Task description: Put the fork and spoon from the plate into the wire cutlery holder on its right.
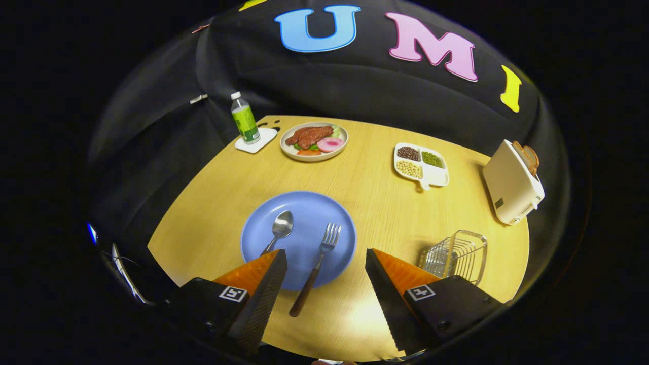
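Hovering with hand-held gripper [324, 263] spread wide, nothing pinched. Between fingers: wooden-handled metal fork [317, 261] on round blue plate [304, 205], metal spoon [279, 230] beside it. Silver wire cutlery holder [456, 256] right, empty. Step: first pickup. Next: descend, pinch fork handle.

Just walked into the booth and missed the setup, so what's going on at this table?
A person is holding a two-finger claw over a wooden table, open and gripping nothing. The fork lies between its fingers, head on the blue plate, handle past the rim. The spoon lies on the plate beside it, its handle running behind the left finger. The wire cutlery holder stands to the plate's right with no cutlery visible in it, so nothing has been moved yet.
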`<state>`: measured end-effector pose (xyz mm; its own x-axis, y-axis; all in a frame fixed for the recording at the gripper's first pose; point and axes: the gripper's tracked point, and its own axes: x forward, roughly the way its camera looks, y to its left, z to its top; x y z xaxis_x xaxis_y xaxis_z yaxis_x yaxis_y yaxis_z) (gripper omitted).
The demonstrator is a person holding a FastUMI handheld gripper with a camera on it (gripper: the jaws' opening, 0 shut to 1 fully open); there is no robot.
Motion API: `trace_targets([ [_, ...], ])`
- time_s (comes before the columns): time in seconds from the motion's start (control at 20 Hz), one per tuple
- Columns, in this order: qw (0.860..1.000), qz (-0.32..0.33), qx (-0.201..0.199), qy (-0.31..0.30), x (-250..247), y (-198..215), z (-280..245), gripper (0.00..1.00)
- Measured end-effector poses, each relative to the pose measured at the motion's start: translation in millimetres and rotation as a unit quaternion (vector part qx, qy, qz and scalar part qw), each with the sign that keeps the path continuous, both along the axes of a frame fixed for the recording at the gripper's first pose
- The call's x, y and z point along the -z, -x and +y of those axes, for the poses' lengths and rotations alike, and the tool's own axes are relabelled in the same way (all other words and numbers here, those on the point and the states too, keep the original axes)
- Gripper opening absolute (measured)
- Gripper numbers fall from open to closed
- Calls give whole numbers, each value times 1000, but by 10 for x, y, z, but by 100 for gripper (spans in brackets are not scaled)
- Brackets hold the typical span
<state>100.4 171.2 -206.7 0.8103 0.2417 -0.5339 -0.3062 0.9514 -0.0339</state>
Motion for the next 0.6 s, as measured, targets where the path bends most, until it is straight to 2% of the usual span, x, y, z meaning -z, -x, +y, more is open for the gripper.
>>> trace_targets([
  [0.2,998,50,-14,19,405,-62,136,97],
  [0.3,996,79,-14,28,597,-87,167,93],
  [0.35,995,92,-14,32,681,-89,179,88],
  [0.6,995,82,-2,49,640,-286,169,80],
])
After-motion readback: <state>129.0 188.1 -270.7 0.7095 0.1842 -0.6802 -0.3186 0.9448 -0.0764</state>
